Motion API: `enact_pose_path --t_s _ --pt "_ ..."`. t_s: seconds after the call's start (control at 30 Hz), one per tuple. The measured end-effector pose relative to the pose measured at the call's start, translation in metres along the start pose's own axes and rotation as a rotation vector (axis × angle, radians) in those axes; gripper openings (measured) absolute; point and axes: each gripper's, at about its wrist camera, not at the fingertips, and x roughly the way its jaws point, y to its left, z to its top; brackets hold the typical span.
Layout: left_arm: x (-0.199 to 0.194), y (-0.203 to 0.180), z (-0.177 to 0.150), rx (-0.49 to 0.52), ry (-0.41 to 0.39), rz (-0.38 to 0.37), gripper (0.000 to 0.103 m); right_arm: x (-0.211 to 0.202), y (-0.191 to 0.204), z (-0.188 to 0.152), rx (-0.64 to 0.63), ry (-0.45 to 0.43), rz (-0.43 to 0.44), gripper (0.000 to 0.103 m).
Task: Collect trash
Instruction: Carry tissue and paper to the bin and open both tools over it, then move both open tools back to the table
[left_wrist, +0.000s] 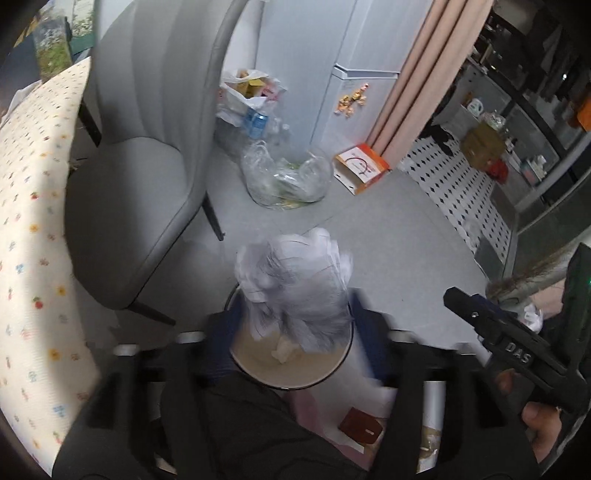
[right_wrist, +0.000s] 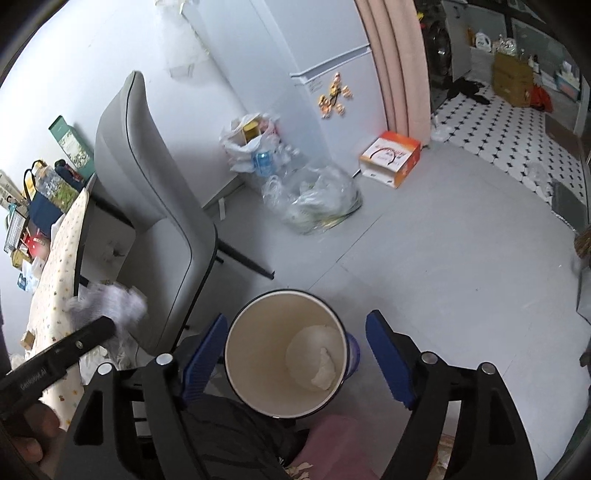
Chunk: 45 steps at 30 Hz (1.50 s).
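A round bin (right_wrist: 255, 354) with a cream inside and a dark rim stands on the grey floor, with a white wad (right_wrist: 323, 369) lying at its bottom. My right gripper (right_wrist: 295, 343) is open above it, its blue pads (right_wrist: 205, 354) on either side of the rim and nothing between them. In the left wrist view the bin (left_wrist: 258, 365) sits below my left gripper (left_wrist: 293, 321). A blurred, crumpled white bag (left_wrist: 295, 280) is between its wide-apart fingers, just over the opening; the pads do not seem to press it. The same bag (right_wrist: 110, 302) shows at the left gripper's black finger (right_wrist: 81, 339).
A grey chair (right_wrist: 155, 206) stands close to the left of the bin, beside a table with a patterned cloth (left_wrist: 33, 221). A clear plastic bag (right_wrist: 314, 199), a white bag of bottles (right_wrist: 251, 147) and an orange-and-white box (right_wrist: 391, 155) lie by the white fridge (right_wrist: 332, 55).
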Motion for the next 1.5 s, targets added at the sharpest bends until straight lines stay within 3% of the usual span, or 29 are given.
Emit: enact_pose_path --t_s 0.1,0.27,0.4,0.6,0.97,1.13,1.33,1.5 --pt "-0.013 -0.002 0.002 0.003 -0.041 -0.002 0.088 -0.011 0.003 0.004 -0.006 -0.032 -0.013 0.085" --pt "-0.048 0.017 0.002 -0.042 -0.121 0.058 0.094 -0.024 0.022 0.005 -0.042 -0.075 0.003 0.095" --pt "-0.080 0.042 -0.004 -0.090 -0.202 0.097 0.096 -0.029 0.046 -0.003 -0.075 -0.097 0.037 0.095" --pt "-0.122 0.072 -0.017 -0.146 -0.302 0.150 0.097 -0.046 0.085 -0.008 -0.155 -0.173 0.011 0.095" --pt "-0.208 0.119 -0.060 -0.255 -0.581 0.212 0.097 -0.094 0.144 -0.018 -0.200 -0.267 0.074 0.095" --pt "-0.232 0.138 -0.086 -0.268 -0.636 0.215 0.097 -0.109 0.180 -0.032 -0.272 -0.287 0.136 0.095" --pt "-0.251 0.161 -0.116 -0.289 -0.678 0.204 0.097 -0.121 0.214 -0.053 -0.350 -0.267 0.281 0.095" --pt "-0.266 0.179 -0.137 -0.303 -0.695 0.239 0.097 -0.129 0.245 -0.074 -0.444 -0.275 0.336 0.095"
